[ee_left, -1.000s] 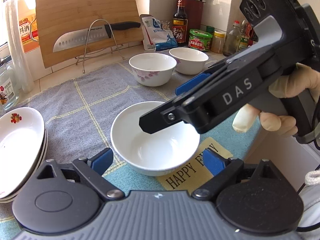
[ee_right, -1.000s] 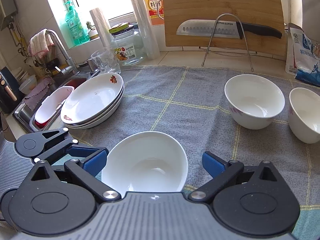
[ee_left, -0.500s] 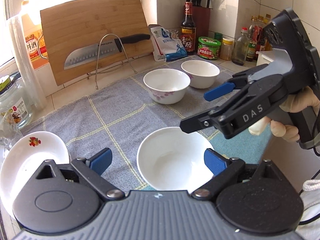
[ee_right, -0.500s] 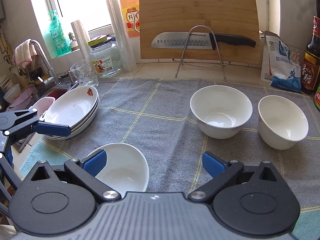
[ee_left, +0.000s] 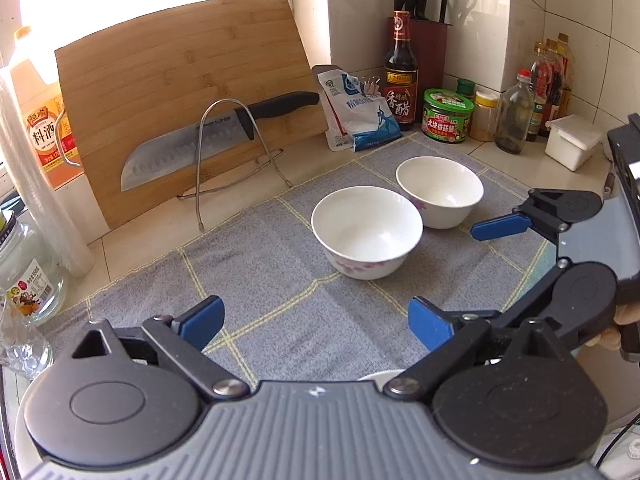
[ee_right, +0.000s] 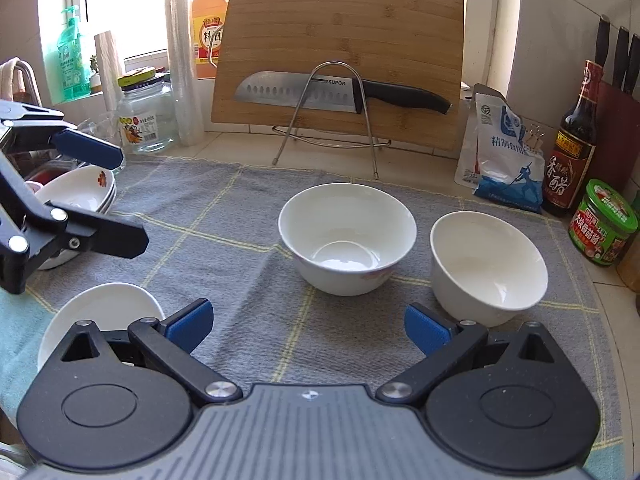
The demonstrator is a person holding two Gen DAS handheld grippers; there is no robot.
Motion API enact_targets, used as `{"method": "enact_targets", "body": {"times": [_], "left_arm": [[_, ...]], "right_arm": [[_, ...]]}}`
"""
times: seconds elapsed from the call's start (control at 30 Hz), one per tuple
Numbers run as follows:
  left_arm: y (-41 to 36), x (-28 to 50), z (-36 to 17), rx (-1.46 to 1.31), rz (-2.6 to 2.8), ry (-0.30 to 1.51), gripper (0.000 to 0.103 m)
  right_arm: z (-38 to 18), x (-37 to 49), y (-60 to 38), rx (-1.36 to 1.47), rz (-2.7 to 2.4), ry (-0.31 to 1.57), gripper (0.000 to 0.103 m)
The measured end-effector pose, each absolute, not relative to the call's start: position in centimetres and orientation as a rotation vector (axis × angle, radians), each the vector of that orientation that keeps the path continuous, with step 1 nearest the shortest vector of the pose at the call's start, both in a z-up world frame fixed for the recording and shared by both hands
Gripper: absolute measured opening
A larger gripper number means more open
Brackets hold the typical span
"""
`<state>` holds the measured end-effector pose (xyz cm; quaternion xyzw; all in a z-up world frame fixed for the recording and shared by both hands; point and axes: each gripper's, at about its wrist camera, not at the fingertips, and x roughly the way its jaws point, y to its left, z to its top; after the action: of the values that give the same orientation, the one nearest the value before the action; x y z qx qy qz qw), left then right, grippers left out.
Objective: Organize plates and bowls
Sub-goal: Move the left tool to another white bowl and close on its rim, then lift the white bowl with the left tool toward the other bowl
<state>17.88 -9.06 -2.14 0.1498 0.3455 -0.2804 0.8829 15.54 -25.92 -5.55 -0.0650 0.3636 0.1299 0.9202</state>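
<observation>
Two white bowls stand side by side on the grey towel: the nearer bowl [ee_left: 366, 232] [ee_right: 346, 238] and the far right bowl [ee_left: 439, 192] [ee_right: 488, 268]. A shallow white bowl [ee_right: 100, 314] lies at the near left, mostly hidden under my left gripper in its own view. A stack of white plates [ee_right: 78, 196] with a red mark sits at the far left. My left gripper [ee_left: 316, 322] is open and empty above the towel. My right gripper [ee_right: 306, 322] is open and empty, short of the two bowls; it also shows in the left wrist view [ee_left: 460, 276].
A bamboo cutting board [ee_right: 340, 56] and a knife [ee_right: 340, 92] on a wire stand line the back wall. A salt bag [ee_right: 502, 152], vinegar bottle [ee_right: 576, 144], green-lidded jar [ee_right: 604, 222] and knife block stand at the right. Glass jars and a sink are at the left.
Both grippers have risen and pulled back from the shallow bowl. My left gripper has swung right toward the two bowls; the shallow bowl has slid under its body. The right gripper has moved right.
</observation>
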Motion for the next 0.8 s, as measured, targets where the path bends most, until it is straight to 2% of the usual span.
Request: {"method": "enact_targets", "body": {"times": [0.57,0.8], "left_arm": [[-14.9,26.7,-5.2,0.274,-0.653,0.818,0.094],[-16.6,29.1,-6.6,0.266,-0.687,0.861,0.074]], "right_arm": [[-7.7,18.9,-26.3,-0.229,0.267,0.713,0.103],[-8.1,20.4,-26.4,-0.216,0.283,0.72,0.1]]}}
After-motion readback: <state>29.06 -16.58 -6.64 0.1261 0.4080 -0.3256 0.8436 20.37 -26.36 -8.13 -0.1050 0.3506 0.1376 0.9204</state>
